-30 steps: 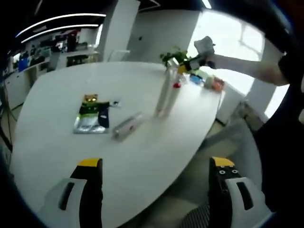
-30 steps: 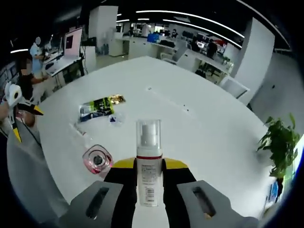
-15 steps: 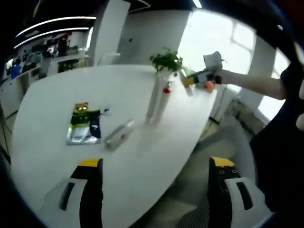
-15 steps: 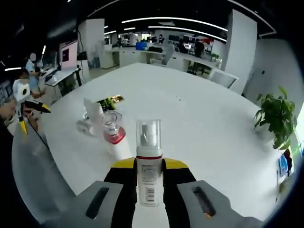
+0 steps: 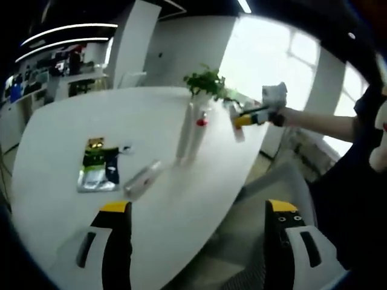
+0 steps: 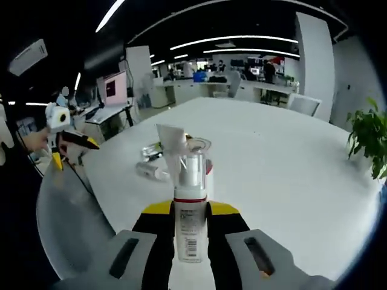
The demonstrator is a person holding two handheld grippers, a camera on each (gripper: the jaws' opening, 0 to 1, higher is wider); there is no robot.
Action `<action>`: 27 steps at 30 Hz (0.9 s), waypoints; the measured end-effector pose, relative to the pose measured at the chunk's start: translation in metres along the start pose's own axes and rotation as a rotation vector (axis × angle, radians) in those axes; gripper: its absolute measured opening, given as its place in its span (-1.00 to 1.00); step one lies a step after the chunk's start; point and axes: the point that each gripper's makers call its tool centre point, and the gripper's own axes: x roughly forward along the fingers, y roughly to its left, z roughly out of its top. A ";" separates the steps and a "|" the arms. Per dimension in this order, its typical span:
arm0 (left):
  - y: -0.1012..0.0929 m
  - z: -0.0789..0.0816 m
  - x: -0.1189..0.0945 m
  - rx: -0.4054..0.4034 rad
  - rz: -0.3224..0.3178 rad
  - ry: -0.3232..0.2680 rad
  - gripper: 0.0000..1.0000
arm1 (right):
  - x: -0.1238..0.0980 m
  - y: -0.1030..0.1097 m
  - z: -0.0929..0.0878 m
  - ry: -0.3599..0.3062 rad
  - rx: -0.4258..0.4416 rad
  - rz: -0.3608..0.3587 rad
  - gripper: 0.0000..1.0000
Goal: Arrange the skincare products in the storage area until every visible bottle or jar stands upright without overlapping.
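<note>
On the table (image 5: 66, 133), left to right: a flat sachet (image 5: 95, 169), a bottle (image 5: 143, 179) lying down, two tubes (image 5: 190, 132) upright. The left gripper (image 5: 196, 241) waits spread and empty. The right gripper (image 6: 191, 232) pinches a pump bottle (image 6: 190, 217) upright, probably for placing.

Views face each other across shared white table (image 5: 72, 133), mid-distance.

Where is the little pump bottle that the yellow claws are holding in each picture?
Left gripper view: the pump bottle is right of centre, small, pinched by the right gripper over the white table's edge.
Right gripper view: the same bottle stands bottom centre, upright between that gripper's jaws.
Shared landmark: the tall white tube standing on the table, seen just behind the bottle in the right gripper view.
</note>
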 end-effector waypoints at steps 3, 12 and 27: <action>-0.003 0.004 0.000 0.001 -0.002 -0.009 0.72 | 0.006 0.018 0.007 -0.050 0.014 0.069 -0.61; -0.014 0.013 0.002 -0.001 -0.044 -0.038 0.72 | 0.020 0.088 0.034 -0.154 0.019 0.326 -0.61; -0.046 0.063 -0.006 -0.023 -0.192 -0.191 0.60 | 0.025 0.168 0.061 -0.239 0.002 0.662 -0.62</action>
